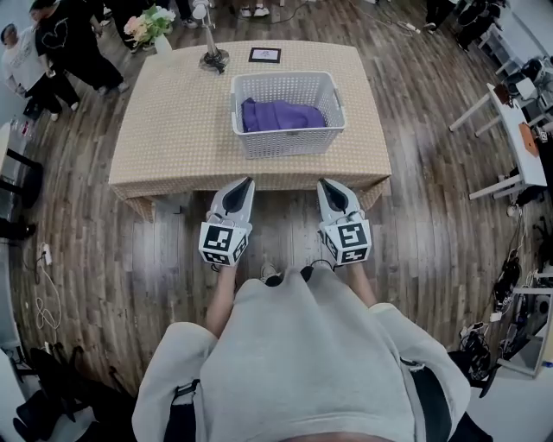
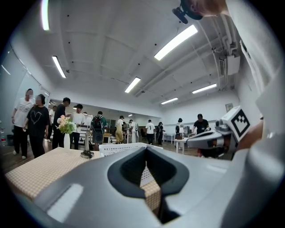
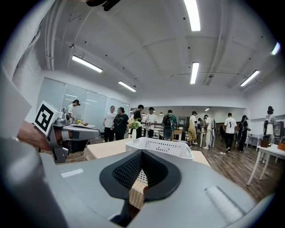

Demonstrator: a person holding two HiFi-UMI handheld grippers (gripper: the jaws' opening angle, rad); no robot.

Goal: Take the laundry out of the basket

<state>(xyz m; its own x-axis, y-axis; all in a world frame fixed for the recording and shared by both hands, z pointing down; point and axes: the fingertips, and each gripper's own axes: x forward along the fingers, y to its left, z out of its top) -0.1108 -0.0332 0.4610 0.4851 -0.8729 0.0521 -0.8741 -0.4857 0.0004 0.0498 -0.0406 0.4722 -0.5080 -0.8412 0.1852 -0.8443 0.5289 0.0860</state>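
A white plastic laundry basket [image 1: 288, 138] stands on the far right part of a table with a beige checked cloth [image 1: 173, 129]. Purple laundry [image 1: 281, 115] lies crumpled inside it. My left gripper [image 1: 244, 183] and right gripper [image 1: 327, 184] hover side by side just off the table's near edge, short of the basket. Both are shut with nothing in them. The left gripper view looks past the closed left gripper [image 2: 146, 156] to the basket rim [image 2: 116, 148]. In the right gripper view the basket [image 3: 164, 147] sits straight beyond the closed right gripper [image 3: 141, 158].
A metal stand with a round base [image 1: 213, 59], a vase of flowers [image 1: 151, 26] and a small black frame [image 1: 264, 55] stand along the table's far edge. Several people stand beyond the table at the left. White desks [image 1: 518, 147] are at the right, on wooden floor.
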